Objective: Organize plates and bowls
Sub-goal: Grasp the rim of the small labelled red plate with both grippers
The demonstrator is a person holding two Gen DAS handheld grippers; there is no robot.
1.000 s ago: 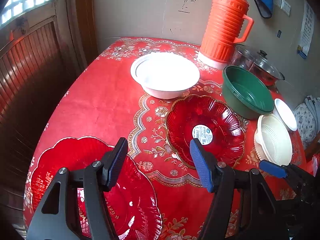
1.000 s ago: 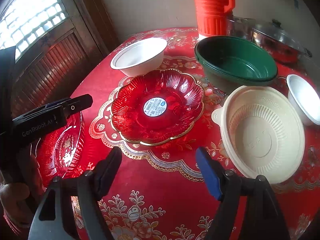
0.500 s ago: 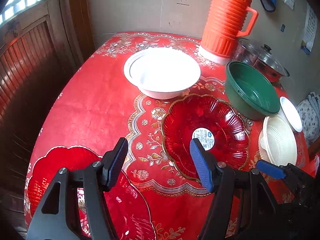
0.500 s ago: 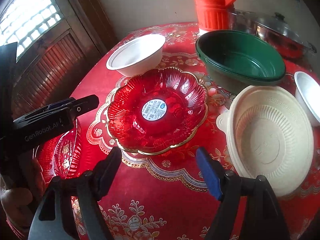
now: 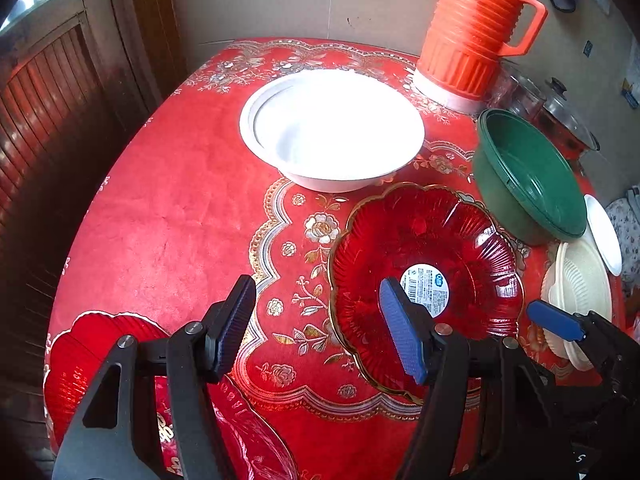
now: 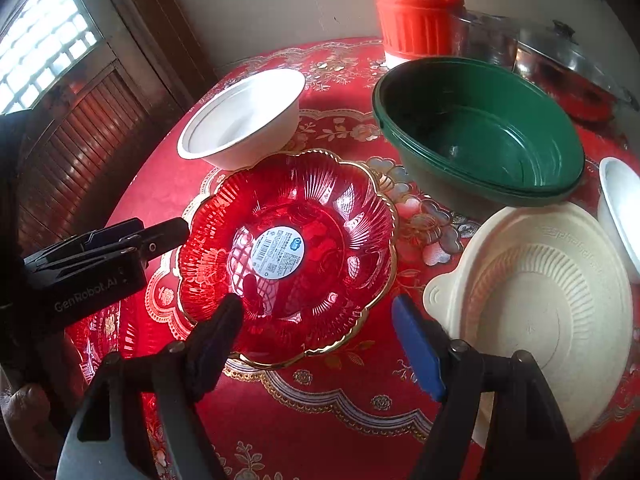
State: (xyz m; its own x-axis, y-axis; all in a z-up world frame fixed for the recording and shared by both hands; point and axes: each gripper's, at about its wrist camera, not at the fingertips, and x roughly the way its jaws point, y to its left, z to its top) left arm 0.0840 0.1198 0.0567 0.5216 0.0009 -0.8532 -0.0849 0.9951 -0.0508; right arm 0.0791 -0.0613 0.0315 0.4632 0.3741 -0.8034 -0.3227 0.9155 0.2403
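A round surface [image 5: 168,216] covered in a red, gold-patterned cloth holds scattered dishes. Seen from the left wrist, a large white bowl [image 5: 332,128] sits at twelve o'clock. A red glass scalloped dish [image 5: 460,248] with a round label lies at three o'clock, a green bowl [image 5: 528,176] at two o'clock, and a cream ribbed plate [image 5: 580,280] with a small white bowl [image 5: 604,232] beyond that. A flat red plate [image 5: 80,360] lies at seven o'clock, at the near edge. An orange thermos [image 5: 476,24] and a lidded pot [image 5: 560,120] stand at the back.

The left gripper [image 5: 316,332] hovers over bare cloth, jaws apart and holding nothing. The right gripper [image 6: 316,340] hovers over the red dish's near rim, jaws also apart and empty.

Likely risks: the glass dish looks smooth and thin-rimmed, so a shallow grip could let it slip or tip. The two grippers are close together, so reaching for the same dish could make them collide. The flat plate by the edge could be nudged off.
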